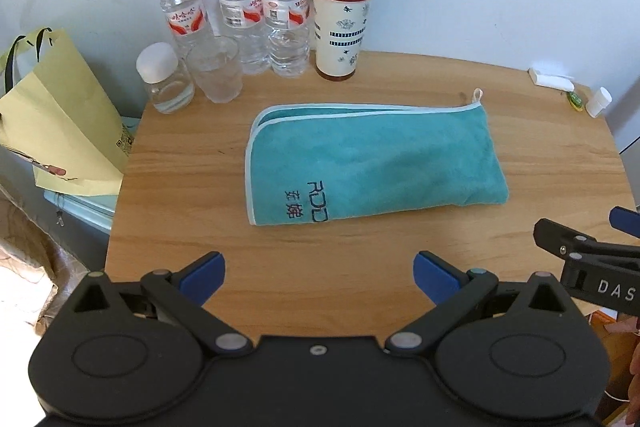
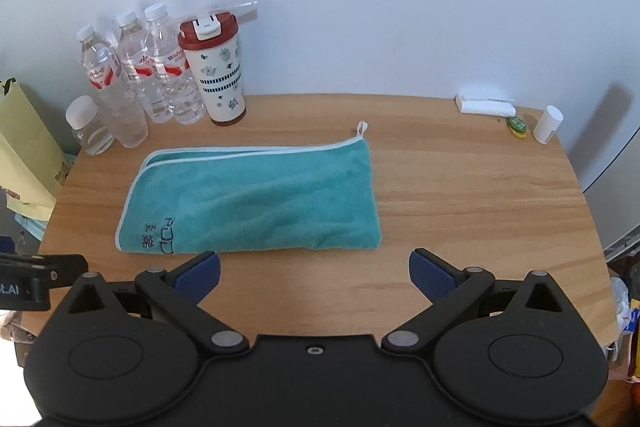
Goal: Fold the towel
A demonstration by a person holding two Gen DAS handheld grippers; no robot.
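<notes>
The towel [image 1: 372, 163] is lying folded on the worktop [image 1: 180, 187], ahead of the left claw [image 1: 319, 277] and slightly to that claw's right, well clear of its fingertips. From the right claw [image 2: 314, 275], the towel [image 2: 252, 199] is lying ahead and to the left, with its near edge just beyond the left fingertip; no contact is showing. The hanging loop is pointing away from both claws, at the far right corner of the towel. The printed lettering is sitting at the near left corner.

The lettering is partly tucked under the near fold and is not fully readable. The inner layers of the fold are hidden. Beyond the towel, at the far left, bottles [image 1: 240, 11], a tumbler [image 1: 342, 23], a glass [image 1: 216, 71] and a jar [image 1: 164, 79] are standing against the wall. A bag [image 1: 60, 115] is hanging off the worktop edge to the left, cut off by the frame. Small white items [image 2: 486, 105] at the far right are too small to identify. In the left wrist view, the right claw [image 1: 580, 227] is entering from the right edge, mostly cut off.

Both claws are standing wide apart, released. Neither is holding or touching anything.
</notes>
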